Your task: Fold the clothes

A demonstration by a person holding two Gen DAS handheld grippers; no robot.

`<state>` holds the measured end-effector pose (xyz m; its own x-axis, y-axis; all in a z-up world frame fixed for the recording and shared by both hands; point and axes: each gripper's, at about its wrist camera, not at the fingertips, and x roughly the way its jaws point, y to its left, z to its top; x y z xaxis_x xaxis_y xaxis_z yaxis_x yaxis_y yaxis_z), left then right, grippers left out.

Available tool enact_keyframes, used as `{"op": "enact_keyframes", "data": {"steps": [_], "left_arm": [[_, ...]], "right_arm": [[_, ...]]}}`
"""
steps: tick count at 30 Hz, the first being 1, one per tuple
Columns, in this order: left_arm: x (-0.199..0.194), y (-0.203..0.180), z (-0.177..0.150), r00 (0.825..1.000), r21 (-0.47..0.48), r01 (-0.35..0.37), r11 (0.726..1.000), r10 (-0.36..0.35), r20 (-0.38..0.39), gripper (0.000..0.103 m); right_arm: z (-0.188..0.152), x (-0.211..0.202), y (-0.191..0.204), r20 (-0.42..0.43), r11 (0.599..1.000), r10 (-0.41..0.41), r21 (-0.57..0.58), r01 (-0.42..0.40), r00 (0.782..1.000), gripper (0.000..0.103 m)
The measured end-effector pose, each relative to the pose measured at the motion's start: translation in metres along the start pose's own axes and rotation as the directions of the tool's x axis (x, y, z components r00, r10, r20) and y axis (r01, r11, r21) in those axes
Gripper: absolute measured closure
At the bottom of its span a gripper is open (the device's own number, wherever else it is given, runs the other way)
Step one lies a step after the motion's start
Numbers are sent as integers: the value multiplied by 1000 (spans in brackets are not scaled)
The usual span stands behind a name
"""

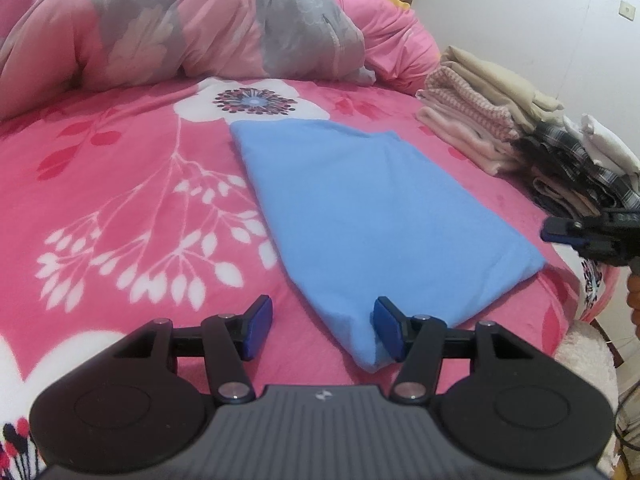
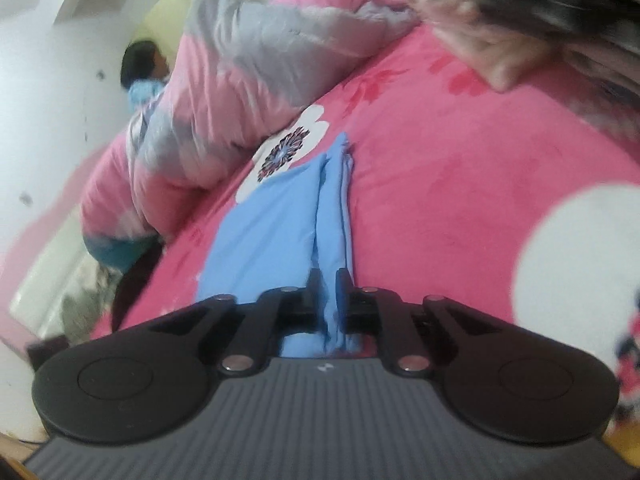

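Note:
A light blue garment (image 1: 372, 216) lies folded flat on the pink flowered bed cover (image 1: 120, 184). Its near corner rests against the right finger of my left gripper (image 1: 324, 324), whose jaws stand wide open and pinch nothing. My right gripper (image 1: 554, 234) hovers at the bed's right edge, just off the garment's right side. In the right wrist view that gripper (image 2: 328, 276) shows a narrow gap between its fingers. The blue garment (image 2: 276, 232) fills that gap and shows a raised fold along its right side. It lies flat and does not look pinched.
A pink and grey quilt (image 1: 180, 32) is heaped across the back of the bed. Folded clothes (image 1: 476, 120) and a dark plaid pile (image 1: 580, 172) are stacked at the right edge by the wall. A person (image 2: 144, 64) shows beyond the quilt.

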<state>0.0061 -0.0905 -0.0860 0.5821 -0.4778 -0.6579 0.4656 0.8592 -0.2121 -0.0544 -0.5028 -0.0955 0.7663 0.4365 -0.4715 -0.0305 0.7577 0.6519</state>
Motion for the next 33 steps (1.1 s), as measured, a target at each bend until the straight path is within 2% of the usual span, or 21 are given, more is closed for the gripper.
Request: {"op": "enact_keyframes", "data": {"steps": [1, 2, 6, 7, 8, 9, 11, 15, 19, 24, 26, 29, 31, 33], "left_arm": [[-1, 0, 0, 1000, -2, 0, 1000, 0, 0, 45], [-1, 0, -1, 1000, -3, -1, 1000, 1, 1, 45], [-3, 0, -3, 1000, -2, -6, 1000, 6, 3, 47], [-4, 1, -4, 1000, -3, -6, 1000, 6, 3, 47], [-4, 1, -4, 1000, -6, -6, 1000, 6, 2, 47], [-4, 2, -4, 1000, -11, -4, 1000, 4, 2, 48], [-5, 2, -4, 1000, -16, -2, 1000, 2, 1, 49], [-6, 2, -5, 1000, -11, 0, 1000, 0, 1, 49], [-7, 3, -6, 1000, -10, 5, 1000, -5, 1, 49], [-12, 8, -7, 1000, -9, 17, 1000, -17, 2, 49], [-14, 9, -7, 1000, -8, 19, 1000, -19, 4, 50], [-18, 11, -8, 1000, -5, 21, 1000, -21, 6, 51], [-22, 13, -10, 1000, -6, 31, 1000, -30, 7, 52], [-27, 16, -12, 999, -11, 49, 999, -49, 7, 54]], "right_arm": [[-2, -3, 2, -9, 1000, -9, -7, 9, 1000, 75], [-5, -3, 4, -24, 1000, -20, -22, 19, 1000, 73], [-17, 5, 16, -81, 993, -45, -109, 36, 996, 71], [-19, 8, 20, -90, 989, -54, -143, 41, 994, 77], [-21, 10, 25, -92, 979, -71, -195, 52, 993, 87], [-23, 10, 30, -88, 965, -93, -251, 68, 992, 102], [-22, 6, 40, -57, 933, -116, -349, 89, 992, 103], [-14, -4, 47, -1, 874, -133, -472, 117, 991, 103], [-25, 16, 37, -52, 825, -222, -542, 159, 974, 103], [-15, -5, 41, 12, 825, -289, -503, 255, 957, 99], [-10, -17, 49, 49, 837, -271, -482, 260, 961, 98], [-10, -14, 65, 56, 873, -184, -450, 189, 981, 98], [-17, 1, 72, 15, 891, -119, -439, 114, 993, 98], [-27, 21, 73, -38, 905, -100, -419, 75, 994, 99]]}}
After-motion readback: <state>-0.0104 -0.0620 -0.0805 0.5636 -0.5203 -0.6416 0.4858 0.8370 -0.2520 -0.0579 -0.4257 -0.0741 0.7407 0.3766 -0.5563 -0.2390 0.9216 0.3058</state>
